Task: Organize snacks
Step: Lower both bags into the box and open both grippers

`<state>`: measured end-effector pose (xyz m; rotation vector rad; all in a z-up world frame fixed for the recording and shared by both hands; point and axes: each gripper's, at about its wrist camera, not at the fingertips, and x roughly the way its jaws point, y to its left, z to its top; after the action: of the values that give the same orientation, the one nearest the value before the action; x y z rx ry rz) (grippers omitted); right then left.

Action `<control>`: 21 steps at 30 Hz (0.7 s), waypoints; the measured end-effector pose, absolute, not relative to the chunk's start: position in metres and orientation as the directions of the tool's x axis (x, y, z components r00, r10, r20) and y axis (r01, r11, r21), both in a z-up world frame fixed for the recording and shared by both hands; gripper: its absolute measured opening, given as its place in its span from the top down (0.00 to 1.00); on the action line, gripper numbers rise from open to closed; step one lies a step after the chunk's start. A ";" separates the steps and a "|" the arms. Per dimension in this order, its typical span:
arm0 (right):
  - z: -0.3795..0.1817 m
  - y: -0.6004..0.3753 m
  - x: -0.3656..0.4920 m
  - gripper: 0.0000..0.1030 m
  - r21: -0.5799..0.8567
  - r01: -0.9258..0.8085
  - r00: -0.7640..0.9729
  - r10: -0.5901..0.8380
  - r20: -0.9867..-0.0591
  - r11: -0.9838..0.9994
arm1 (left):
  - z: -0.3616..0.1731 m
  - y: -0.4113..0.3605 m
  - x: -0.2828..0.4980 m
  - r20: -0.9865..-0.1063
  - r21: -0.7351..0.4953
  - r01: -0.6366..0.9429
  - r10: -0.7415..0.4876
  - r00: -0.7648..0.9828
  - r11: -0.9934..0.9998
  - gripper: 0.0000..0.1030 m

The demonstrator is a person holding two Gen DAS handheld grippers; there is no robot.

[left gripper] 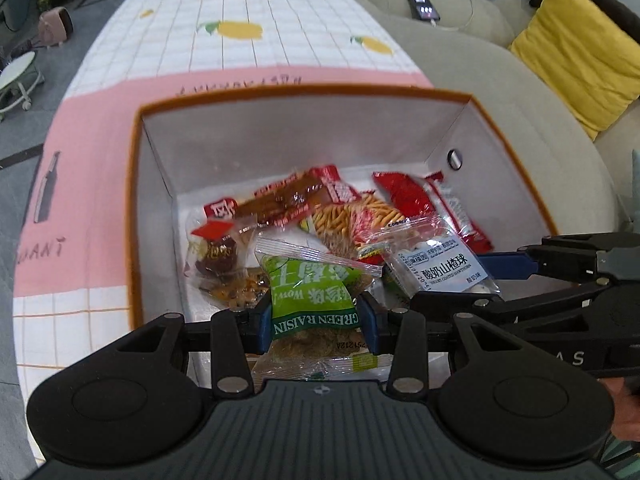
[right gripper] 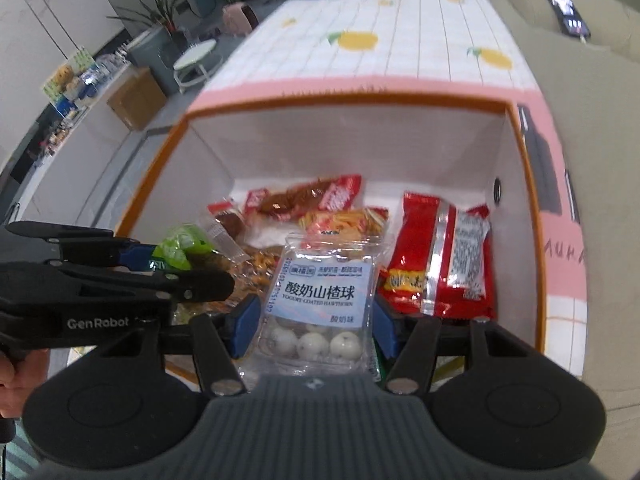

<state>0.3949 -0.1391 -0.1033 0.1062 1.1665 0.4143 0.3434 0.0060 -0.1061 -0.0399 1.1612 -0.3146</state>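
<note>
Above orange-rimmed box point(left gripper: 136, 184), left claw point(left gripper: 316, 320) gripping raisin packet point(left gripper: 316, 300)

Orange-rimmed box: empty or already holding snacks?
Partly filled. The box has several packets on its floor, including a red packet and noodle-snack packet; white walls show bare above them.
</note>
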 end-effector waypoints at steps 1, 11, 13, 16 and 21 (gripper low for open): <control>-0.106 -0.138 0.395 0.44 0.295 -0.256 0.318 0.369 -0.873 0.920 | -0.110 0.006 0.345 -0.898 -0.194 0.221 -0.264 0.352 0.956 0.54; -0.136 -0.134 0.407 0.43 0.311 -0.210 0.217 0.354 -0.910 0.927 | -0.130 0.006 0.353 -0.928 -0.179 0.201 -0.233 0.292 0.963 0.54; -0.139 -0.132 0.408 0.42 0.312 -0.201 0.207 0.352 -0.913 0.928 | -0.132 0.005 0.353 -0.929 -0.174 0.202 -0.229 0.289 0.964 0.54; -0.139 -0.132 0.408 0.41 0.309 -0.192 0.206 0.346 -0.915 0.931 | -0.133 0.005 0.353 -0.930 -0.177 0.201 -0.231 0.287 0.963 0.53; -0.133 -0.131 0.407 0.41 0.296 -0.192 0.218 0.335 -0.917 0.936 | -0.131 0.004 0.351 -0.929 -0.160 0.194 -0.214 0.303 0.968 0.46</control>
<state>0.4073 -0.1310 -0.1334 0.1278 1.3016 0.3660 0.3515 0.0041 -0.1308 -0.0188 1.2341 -0.2702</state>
